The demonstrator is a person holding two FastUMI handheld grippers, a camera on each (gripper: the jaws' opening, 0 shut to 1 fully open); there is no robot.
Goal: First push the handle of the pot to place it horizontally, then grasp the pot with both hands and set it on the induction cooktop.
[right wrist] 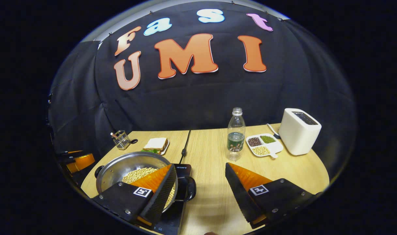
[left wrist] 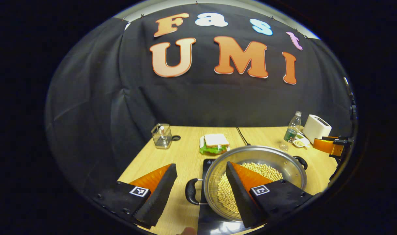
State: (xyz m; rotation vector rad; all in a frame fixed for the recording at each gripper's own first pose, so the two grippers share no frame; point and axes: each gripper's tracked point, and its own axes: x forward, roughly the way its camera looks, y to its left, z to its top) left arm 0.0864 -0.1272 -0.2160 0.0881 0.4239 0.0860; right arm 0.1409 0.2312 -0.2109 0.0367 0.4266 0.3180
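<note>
While the pot (left wrist: 255, 181) of beans sits on the induction cooktop (left wrist: 214, 225) | I hold the left gripper (left wrist: 201, 191) spread astride its near handle (left wrist: 192, 192) | right gripper (right wrist: 200, 189) likewise apart around the opposite handle (right wrist: 188, 188), neither clamped.

Left gripper (left wrist: 201, 178) held level with jaws spread wide, fingers at seven and five o'clock in the left gripper view, and right gripper (right wrist: 200, 179) likewise spread wide in the right gripper view, nothing pinched between either pair of fingers.
</note>
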